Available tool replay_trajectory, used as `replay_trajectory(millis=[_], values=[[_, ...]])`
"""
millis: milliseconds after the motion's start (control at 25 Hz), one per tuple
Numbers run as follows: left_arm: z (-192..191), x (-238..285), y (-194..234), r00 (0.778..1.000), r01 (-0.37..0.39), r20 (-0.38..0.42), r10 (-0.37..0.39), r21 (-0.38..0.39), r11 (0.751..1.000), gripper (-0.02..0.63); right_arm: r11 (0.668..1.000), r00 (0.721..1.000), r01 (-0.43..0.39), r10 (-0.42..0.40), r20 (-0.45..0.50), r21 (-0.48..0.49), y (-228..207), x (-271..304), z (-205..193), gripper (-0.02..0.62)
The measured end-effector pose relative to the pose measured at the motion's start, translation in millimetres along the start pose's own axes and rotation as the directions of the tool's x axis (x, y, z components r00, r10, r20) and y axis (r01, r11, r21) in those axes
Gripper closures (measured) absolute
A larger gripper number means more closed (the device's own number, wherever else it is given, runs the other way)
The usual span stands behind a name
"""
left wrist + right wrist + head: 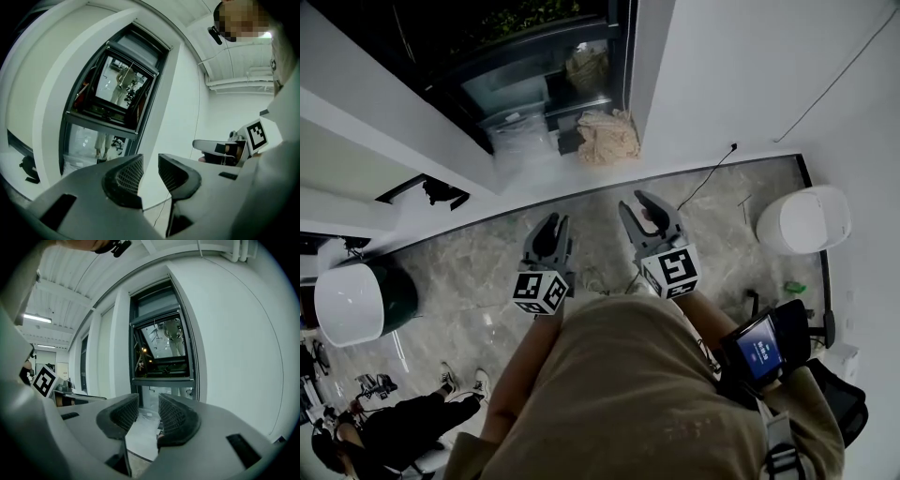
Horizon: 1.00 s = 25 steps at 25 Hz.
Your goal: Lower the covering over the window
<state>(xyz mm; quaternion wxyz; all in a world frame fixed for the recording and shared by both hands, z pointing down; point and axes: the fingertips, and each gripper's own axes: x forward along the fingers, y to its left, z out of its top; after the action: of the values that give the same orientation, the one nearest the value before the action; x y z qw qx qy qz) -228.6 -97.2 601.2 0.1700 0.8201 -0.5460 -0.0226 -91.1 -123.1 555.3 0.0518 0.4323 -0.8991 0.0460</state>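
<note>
Grippers, two of them, are pointing at the one window [534, 84] set in the white wall ahead, and neither is touching it. I am holding the left gripper [551, 225] and the right gripper [637, 206] side by side over the grey marble floor [487, 262], each carrying one marker cube, so two cubes [541, 292] are showing in the head view. Looking along the left gripper [150, 161], I am seeing its jaws standing apart with nothing between them, only wall and floor showing through the gap. The right gripper [149, 401] is reading the same way: jaws parted, pads bare, gripping nothing. The window [119, 89] is showing two glazed sections, one above the other in a dark frame, with the upper one tilted. In the right gripper view the window [161, 343] is sitting straight beyond the jaws. The glass is lying uncovered, and I am not managing to pick out the covering itself. One beige bundle [607, 138] is lying at the foot of the window, and one thin cable [703, 183] is running along the floor's edge, with two white rounded objects [803, 220] sitting well apart at either side
</note>
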Motion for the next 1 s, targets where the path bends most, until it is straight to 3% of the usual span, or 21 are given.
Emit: replay_trajectory(millis=[680,1000], values=[[-39.0,-8.9,-135.0,0.999,0.048,-0.015,-0.048,0.030,0.998,0.495,1.000,0.999,0.024,-0.024,0.025,0.014,-46.5,-131.3,-9.8,0.460],[-58.0,-28.4,-163.1,0.999,0.031,-0.013,-0.031,0.011,0.999,0.497,1.000,0.999,0.027,-0.027,0.027,0.015,-48.5,-173.8,-19.1,0.462]])
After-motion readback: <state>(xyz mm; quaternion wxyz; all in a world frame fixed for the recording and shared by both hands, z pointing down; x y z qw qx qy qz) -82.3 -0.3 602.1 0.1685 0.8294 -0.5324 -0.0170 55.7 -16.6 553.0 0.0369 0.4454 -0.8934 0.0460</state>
